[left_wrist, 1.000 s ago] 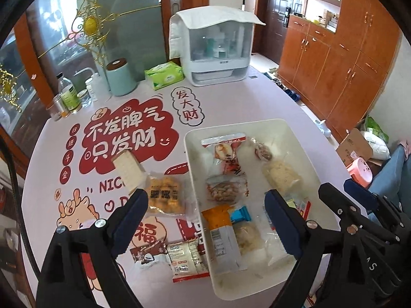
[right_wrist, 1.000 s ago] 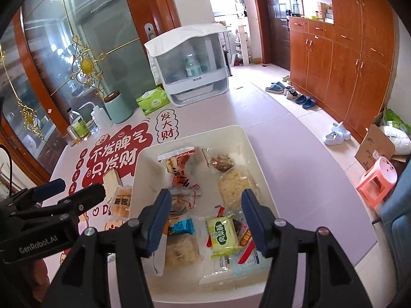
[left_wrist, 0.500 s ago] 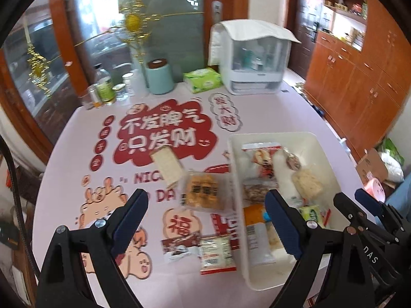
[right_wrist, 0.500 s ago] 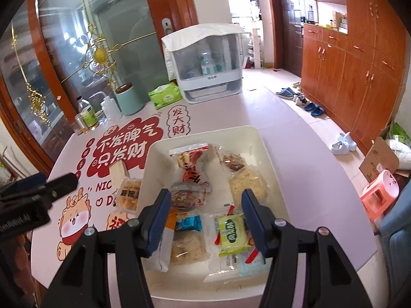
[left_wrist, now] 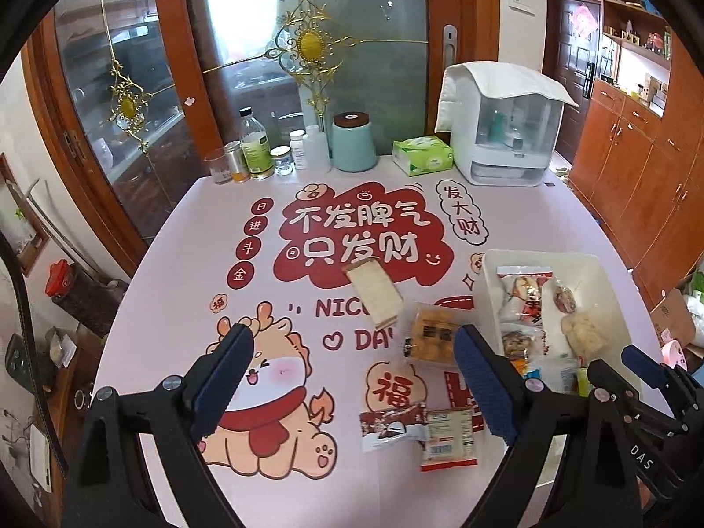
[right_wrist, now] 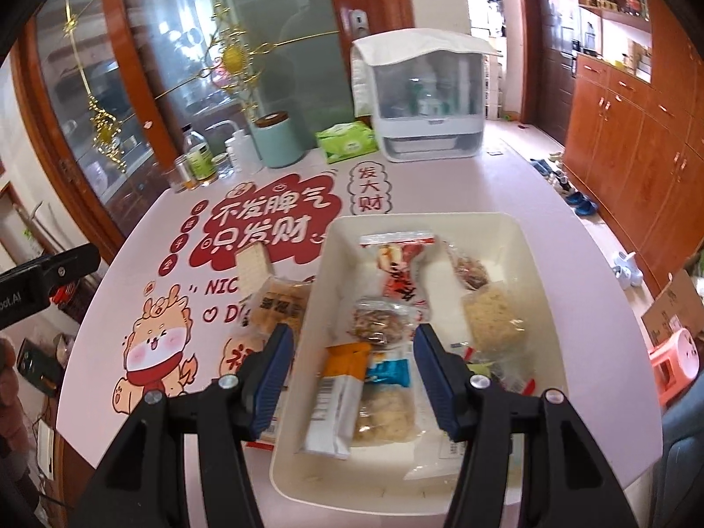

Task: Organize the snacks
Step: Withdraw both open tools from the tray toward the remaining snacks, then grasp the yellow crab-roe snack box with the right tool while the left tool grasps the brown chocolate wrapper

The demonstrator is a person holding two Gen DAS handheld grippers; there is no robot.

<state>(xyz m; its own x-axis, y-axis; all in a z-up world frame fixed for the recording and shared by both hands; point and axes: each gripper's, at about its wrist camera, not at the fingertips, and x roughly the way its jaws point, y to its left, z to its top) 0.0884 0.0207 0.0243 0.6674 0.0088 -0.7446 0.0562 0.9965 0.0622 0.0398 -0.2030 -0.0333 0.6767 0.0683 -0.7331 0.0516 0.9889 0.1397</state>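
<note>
**Snacks on printed tablecloth, both tools idle**

Left of the tray, the left gripper (left_wrist: 352, 385) gapes empty above crinkly packets (left_wrist: 417, 433). A flat wafer (left_wrist: 373, 292) lies nearby. Right gripper (right_wrist: 352, 372) hangs spread, empty, over the glossy rectangular white tray (right_wrist: 534, 259) of wrapped snacks (right_wrist: 382, 321).

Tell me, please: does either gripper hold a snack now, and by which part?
Nothing is held. The left gripper and the right gripper are both open, with no snack between their fingers.

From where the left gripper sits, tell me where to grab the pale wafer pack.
Grip the wafer pack across its narrow width, at mid-length. It lies flat on the mat, long axis slanting away, apart from the tray. Probably come from above with the open left gripper turned to that slant.
</note>
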